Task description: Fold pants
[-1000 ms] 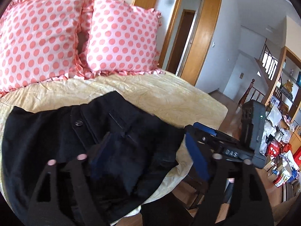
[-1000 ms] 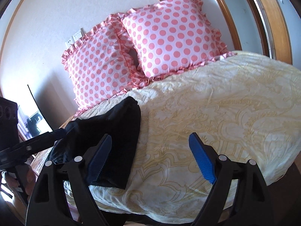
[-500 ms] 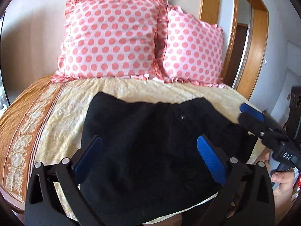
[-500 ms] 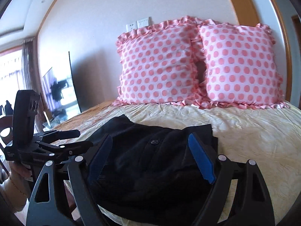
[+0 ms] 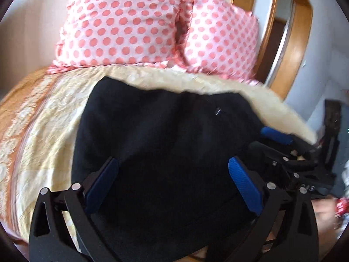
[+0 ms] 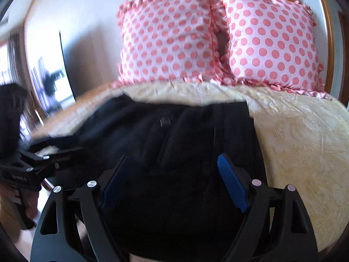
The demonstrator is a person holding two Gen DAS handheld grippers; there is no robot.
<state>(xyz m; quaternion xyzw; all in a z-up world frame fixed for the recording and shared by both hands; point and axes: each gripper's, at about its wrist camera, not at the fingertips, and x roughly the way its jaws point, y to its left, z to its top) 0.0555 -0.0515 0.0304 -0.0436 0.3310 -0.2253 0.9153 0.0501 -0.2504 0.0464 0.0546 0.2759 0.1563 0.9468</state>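
Plainly, I saw no container of any kind; the black pants [image 5: 165, 144] lay spread flat on the bed [image 5: 43, 131], waistband toward the two pink polka-dot pillows [image 6: 170, 37] against the wall. My left tongs [image 5: 172, 183] stood wide apart over the near part of the cloth, blue pads [image 5: 244, 185] gripping nothing. My right tongs [image 6: 174, 183] were likewise spread, hovering over the pants near their right side; whether the pads brushed the fabric I could not tell. Each tool showed at the edge of the other's view.
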